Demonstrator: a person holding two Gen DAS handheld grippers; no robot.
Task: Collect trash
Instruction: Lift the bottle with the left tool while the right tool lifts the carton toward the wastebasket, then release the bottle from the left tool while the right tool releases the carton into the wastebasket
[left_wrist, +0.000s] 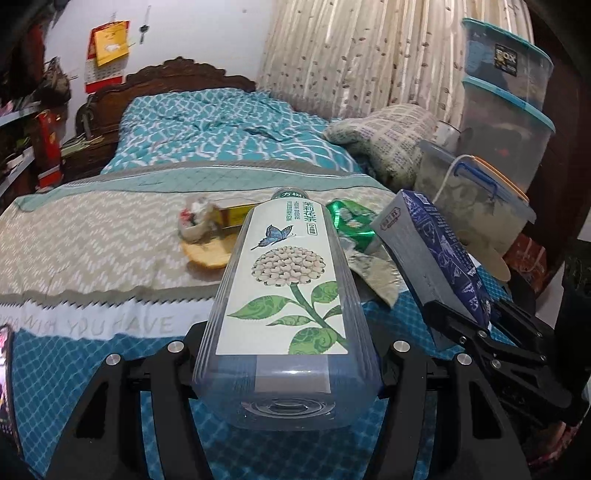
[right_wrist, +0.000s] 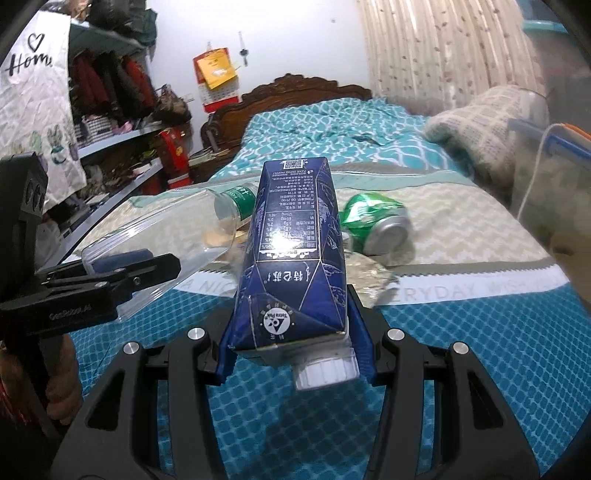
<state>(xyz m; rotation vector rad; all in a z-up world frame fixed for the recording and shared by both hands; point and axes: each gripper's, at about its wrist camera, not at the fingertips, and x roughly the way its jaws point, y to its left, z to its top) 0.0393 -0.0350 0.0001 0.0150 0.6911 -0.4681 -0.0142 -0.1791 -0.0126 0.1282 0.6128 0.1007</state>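
Left gripper clamped on a clear tea bottle, base nearest the camera. Right gripper clamped on a dark blue carton, cap end near. Both are held above the bed; beyond lie a crushed green can and, less distinctly, what appears to be crumpled wrappers.

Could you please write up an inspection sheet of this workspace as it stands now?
Surface: bed with a chevron quilt over a teal blanket.
Job's things: clear tea bottle and blue milk carton, both held; crushed green can lying on the quilt.
Clutter: crumpled wrapper, yellow box, foil scrap.
Grippers: left gripper jaws shut on the bottle; right gripper jaws shut on the carton.
Cables: white cord over a storage bin.
Surroundings: carved headboard, curtain, wall calendar, shelves.
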